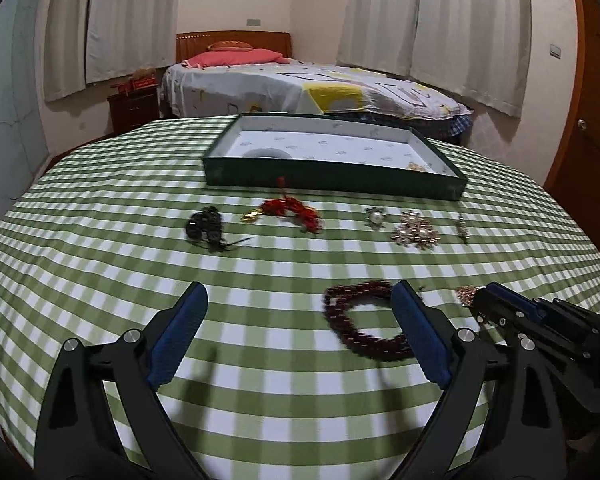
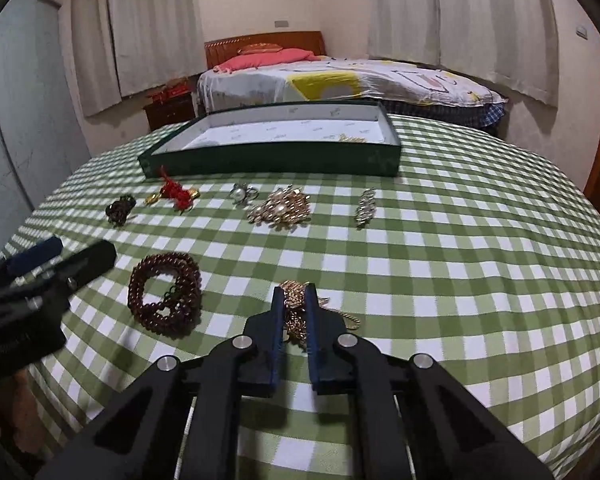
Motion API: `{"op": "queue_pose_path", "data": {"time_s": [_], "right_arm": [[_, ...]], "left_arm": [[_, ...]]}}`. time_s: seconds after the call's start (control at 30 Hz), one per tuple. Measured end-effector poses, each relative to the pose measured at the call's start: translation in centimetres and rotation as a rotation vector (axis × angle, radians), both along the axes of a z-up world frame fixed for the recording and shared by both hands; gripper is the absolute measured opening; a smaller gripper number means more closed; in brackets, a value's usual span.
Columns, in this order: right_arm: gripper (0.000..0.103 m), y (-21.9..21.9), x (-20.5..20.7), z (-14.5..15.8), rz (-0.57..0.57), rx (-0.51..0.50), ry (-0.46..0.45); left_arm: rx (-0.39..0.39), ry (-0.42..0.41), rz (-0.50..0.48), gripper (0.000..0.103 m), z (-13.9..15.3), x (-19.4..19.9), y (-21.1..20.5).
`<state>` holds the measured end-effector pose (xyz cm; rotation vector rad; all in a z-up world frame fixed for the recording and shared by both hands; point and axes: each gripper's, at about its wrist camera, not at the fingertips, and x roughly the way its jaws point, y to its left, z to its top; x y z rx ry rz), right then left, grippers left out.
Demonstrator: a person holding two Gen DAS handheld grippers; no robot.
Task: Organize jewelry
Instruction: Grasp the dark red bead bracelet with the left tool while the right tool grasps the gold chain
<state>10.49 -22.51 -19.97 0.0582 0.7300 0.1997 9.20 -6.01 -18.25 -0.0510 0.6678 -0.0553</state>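
Right wrist view shows the gold chain [image 2: 296, 312] lying on the green checked tablecloth [image 2: 460, 280], pinched between the nearly closed blue pads of the right gripper [image 2: 294, 294]. Just to its left lies the dark red bead bracelet [image 2: 164, 294], and beyond that the left gripper [image 1: 300, 300] hovers with its fingers spread wide, the bracelet partly behind its right pad. Farther back sit a pearl brooch [image 2: 242, 193], a large gold brooch [image 2: 282, 209], a slim silver pin [image 2: 365, 207], a red tassel charm [image 2: 176, 194] and a black bead piece [image 2: 119, 208]. Behind them stands the green tray [image 2: 268, 160], holding a gold item at its right end.
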Motion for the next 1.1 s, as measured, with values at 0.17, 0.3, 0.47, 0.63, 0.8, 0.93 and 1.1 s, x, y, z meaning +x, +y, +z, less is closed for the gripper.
{"op": "queue_pose_path", "data": {"time_s": [0.17, 0.3, 0.47, 0.63, 0.8, 0.93, 1.1], "right_arm": [[0.01, -1.2, -0.1, 0.2, -0.036, 0.021, -0.011], [0.01, -1.8, -0.1, 0.3, -0.052, 0.032, -0.017], [0.01, -2.1, 0.1, 0.4, -0.063, 0.044, -0.022], [0.01, -2.2, 0.1, 0.3, -0.066, 0.053, -0.02], [0.01, -2.2, 0.1, 0.3, -0.064, 0.052, -0.023], [0.01, -2.1, 0.1, 0.4, -0.061, 0.049, -0.027], [0.01, -1.9, -0.1, 0.6, -0.055, 0.045, -0.033]], "left_arm": [[0.001, 0.01, -0.023, 0.092, -0.4, 0.6, -1.7], [0.008, 0.024, -0.037, 0.092, -0.7, 1.2, -3.0], [0.05, 0.066, -0.064, 0.092, -1.6, 2.0, -4.4], [0.043, 0.125, -0.053, 0.075, -2.7, 2.5, -4.0], [0.06, 0.101, -0.051, 0.054, -2.7, 2.3, -3.6], [0.033, 0.084, -0.068, 0.028, -2.6, 2.1, -3.0], [0.03, 0.079, -0.071, 0.016, -2.5, 2.0, -2.7]]}}
